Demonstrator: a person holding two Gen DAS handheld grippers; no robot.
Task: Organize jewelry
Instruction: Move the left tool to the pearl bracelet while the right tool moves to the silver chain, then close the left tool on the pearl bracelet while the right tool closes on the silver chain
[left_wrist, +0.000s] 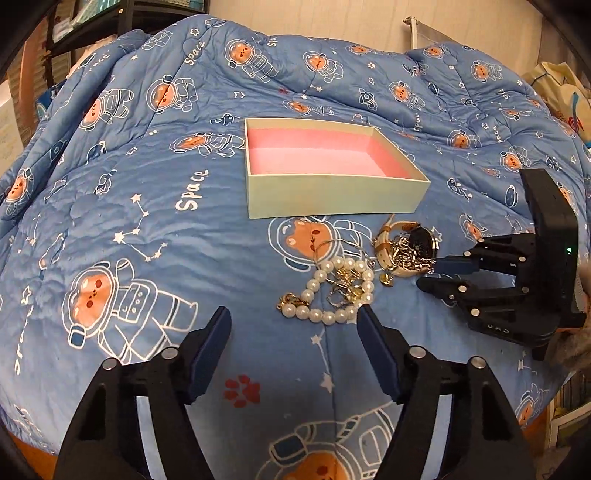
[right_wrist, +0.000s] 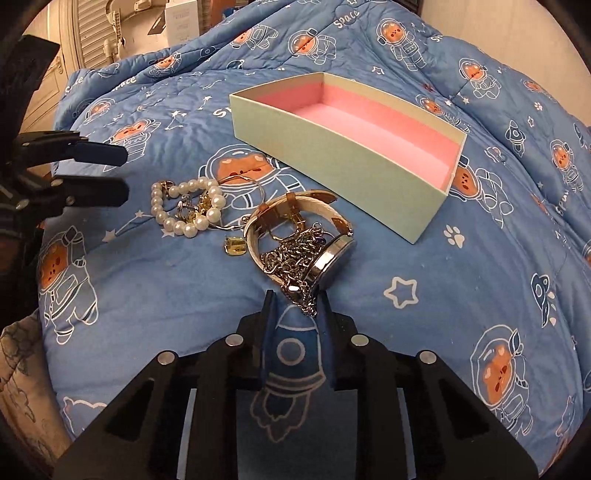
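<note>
A pale green box (left_wrist: 332, 197) with pink lining sits open on the blue quilt. Just in front of it lies a heap of jewelry: a pearl bracelet (left_wrist: 332, 291) around small gold pieces, a cream-strapped watch (left_wrist: 384, 254) and a silver chain (right_wrist: 291, 258). My left gripper (left_wrist: 293, 314) is open, its right fingertip beside the pearls. My right gripper (right_wrist: 295, 299) stands narrowly open at the watch (right_wrist: 332, 266). The chain's loose end lies between its fingers, beside the right one, with quilt showing in the gap. The right wrist view shows the left gripper (right_wrist: 123, 172) left of the pearl bracelet (right_wrist: 184, 218).
A blue quilt (left_wrist: 147, 229) printed with astronaut bears covers the bed. A gold heart charm (right_wrist: 234, 245) and a thin hoop (right_wrist: 255, 184) lie among the jewelry. Dark shelving (left_wrist: 92, 22) stands at the back left, a bag (left_wrist: 554, 81) at the back right.
</note>
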